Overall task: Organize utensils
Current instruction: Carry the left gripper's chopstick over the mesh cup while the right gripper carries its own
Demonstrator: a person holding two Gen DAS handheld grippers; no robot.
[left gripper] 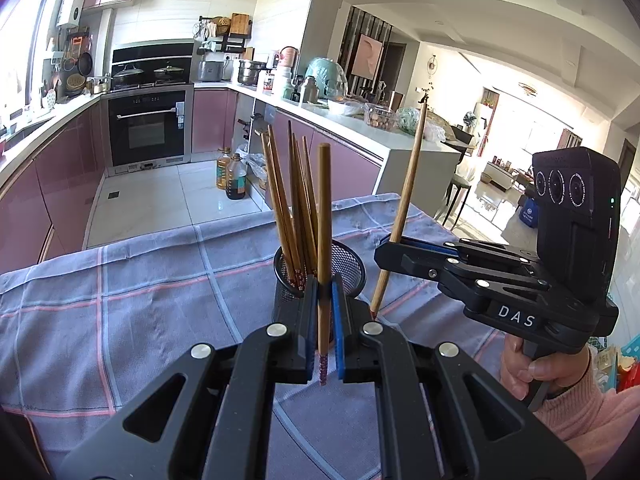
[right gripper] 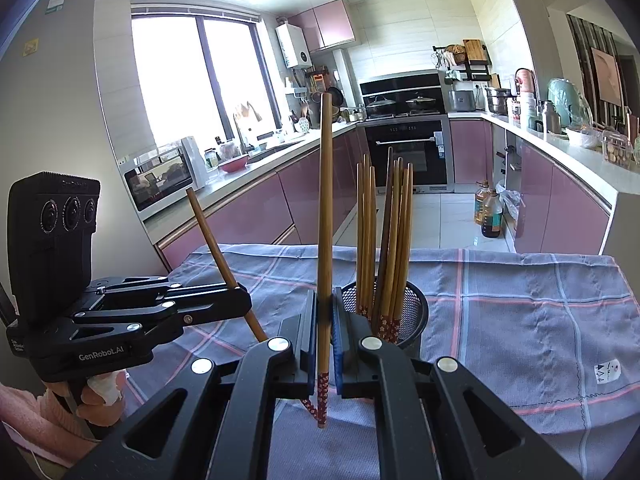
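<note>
Both tools are loaded, one chopstick each. Left tool (left gripper: 325, 332) is clamped tight on an upright chopstick (left gripper: 324, 240), patterned tip hanging below the pads. Right tool (right gripper: 325, 344) is likewise closed on its own chopstick (right gripper: 325, 220); in the left wrist view that stick leans, tip near the plaid cloth (left gripper: 140, 280) on the worktop.

Landmark: the black mesh cup (left gripper: 348, 264). It stands on the cloth and holds a bundle of chopsticks (left gripper: 294, 208), patterned ends down, fanned against the far wall. Left tool sits just in front of the cup; right tool just beside it, on the cup's right as the left camera sees it.

Step in hand, as I read it: drop both held sticks into the cup.

- Lift until the lower tip clears the rim; currently both tips look below rim height.
- Come over the open near side of the cup, away from the bundle, so the tip doesn't snag.
- Keep the stick close to vertical, release low.
- One tool at a time; they're near enough to clash over the cup.

Risk: the light mesh cup could tip if the rim gets nudged.
</note>
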